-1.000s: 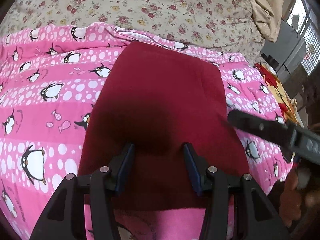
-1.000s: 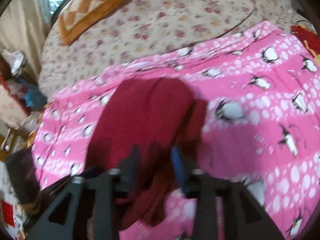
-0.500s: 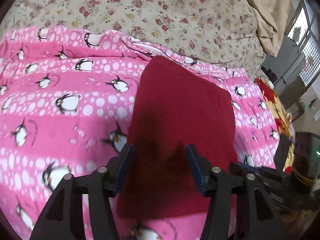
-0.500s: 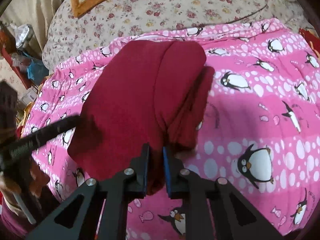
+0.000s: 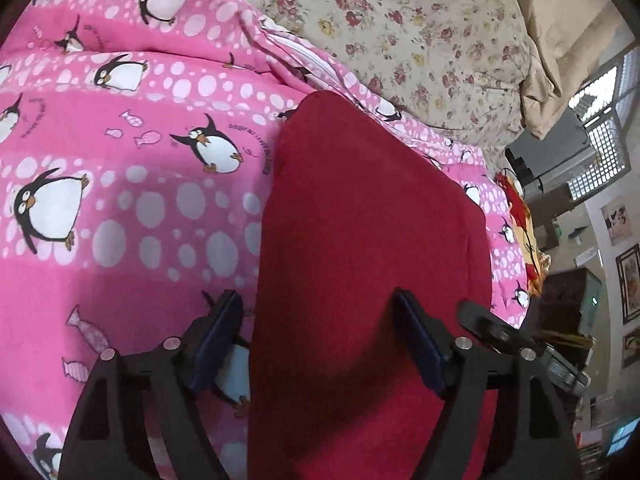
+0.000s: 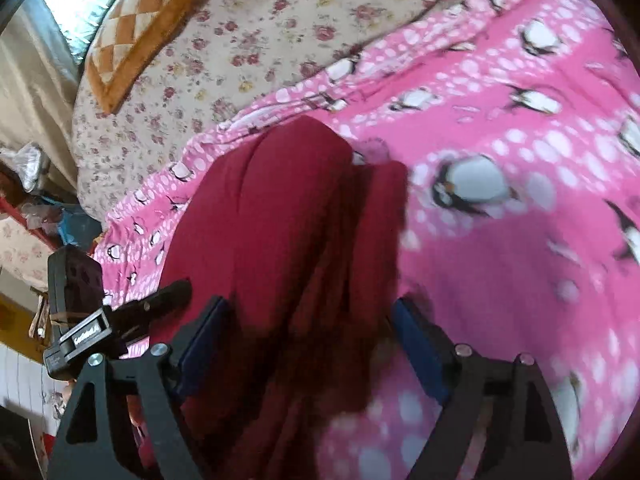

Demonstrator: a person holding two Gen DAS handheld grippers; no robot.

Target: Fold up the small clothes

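A dark red garment (image 5: pixel 368 248) lies folded flat on the pink penguin blanket (image 5: pixel 120 184). My left gripper (image 5: pixel 318 336) is open and hovers low over its near left edge, one finger over the blanket, one over the cloth. In the right wrist view the same red garment (image 6: pixel 288 216) shows a folded strip along its right side. My right gripper (image 6: pixel 308 340) is open and empty, its fingers straddling the near end of the garment. The left gripper's finger (image 6: pixel 160 300) shows at the left of that view.
The blanket lies on a floral bedsheet (image 5: pixel 420 20). An orange checked cushion (image 6: pixel 132 20) sits at the far end of the bed. A beige curtain, window and cluttered furniture (image 5: pixel 560 184) stand past the bed's right edge.
My right gripper was shut on the red cloth half a second ago and has opened, letting it go. My left gripper has moved closer to the garment's left edge, staying open.
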